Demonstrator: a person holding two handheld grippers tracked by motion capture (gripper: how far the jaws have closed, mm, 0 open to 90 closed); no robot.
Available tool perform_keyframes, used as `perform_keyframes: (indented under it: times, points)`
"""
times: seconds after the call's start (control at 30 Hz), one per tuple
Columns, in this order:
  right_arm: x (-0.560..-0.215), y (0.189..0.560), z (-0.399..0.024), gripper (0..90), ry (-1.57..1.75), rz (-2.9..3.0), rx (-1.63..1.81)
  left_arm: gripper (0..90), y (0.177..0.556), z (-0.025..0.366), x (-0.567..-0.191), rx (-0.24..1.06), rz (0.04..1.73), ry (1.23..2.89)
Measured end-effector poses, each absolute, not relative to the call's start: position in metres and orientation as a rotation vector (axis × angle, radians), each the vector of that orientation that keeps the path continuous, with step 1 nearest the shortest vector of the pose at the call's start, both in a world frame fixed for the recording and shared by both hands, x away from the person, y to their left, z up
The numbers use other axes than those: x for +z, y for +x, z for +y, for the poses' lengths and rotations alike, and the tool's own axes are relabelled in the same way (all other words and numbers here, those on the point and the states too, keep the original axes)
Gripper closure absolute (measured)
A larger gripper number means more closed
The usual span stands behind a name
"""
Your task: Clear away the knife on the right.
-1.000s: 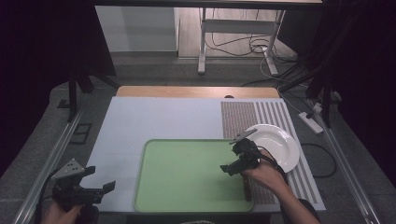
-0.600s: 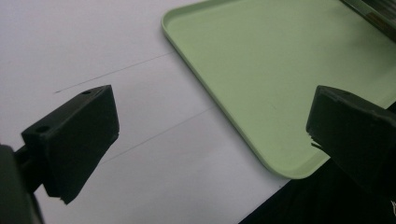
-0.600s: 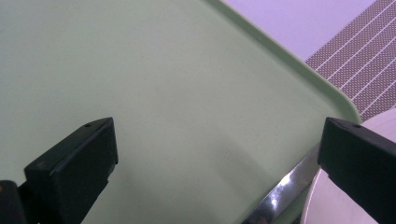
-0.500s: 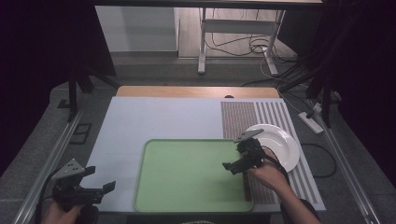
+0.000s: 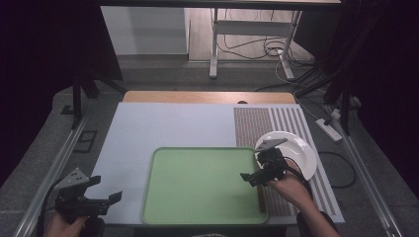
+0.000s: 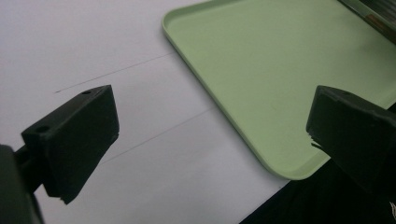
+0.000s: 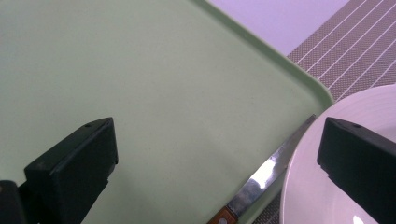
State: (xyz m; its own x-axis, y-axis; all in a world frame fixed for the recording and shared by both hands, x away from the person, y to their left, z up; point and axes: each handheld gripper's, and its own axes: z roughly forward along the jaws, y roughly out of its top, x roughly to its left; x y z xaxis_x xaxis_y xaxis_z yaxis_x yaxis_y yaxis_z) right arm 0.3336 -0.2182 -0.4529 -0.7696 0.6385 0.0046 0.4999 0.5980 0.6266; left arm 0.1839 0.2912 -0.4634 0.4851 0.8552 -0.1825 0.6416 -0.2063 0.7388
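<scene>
Right gripper (image 5: 258,170) hovering over tray (image 5: 197,187) edge beside plate (image 5: 299,148) and knife (image 7: 266,175), fingers spread wide, holding nothing. Left gripper (image 5: 106,197) fingers likewise released over tabletop (image 5: 163,126).

Light: table (image 5: 148,128) evenly lit from overhead, surroundings dark.
Glare: bright streak on knife blade (image 7: 261,175).
Focus: jaws in both gripper views soft, perhaps slightly blurred.
Shadows: faint.

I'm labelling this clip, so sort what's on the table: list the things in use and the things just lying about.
In use:
right hand-held gripper, open, above the tray's right edge
knife, between tray and plate
white plate
green tray

Lying about:
striped mat under plate and knife
left hand-held gripper, open, idle at the table's near left
</scene>
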Motion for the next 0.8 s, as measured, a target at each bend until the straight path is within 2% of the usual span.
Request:
perform_keyframes:
  times: [0.8]
  points:
    - [-0.453,0.317,-0.256,0.0,1.034,2.502,0.967,2.2,0.184,0.291,-0.463,0.339,1.241,1.937]
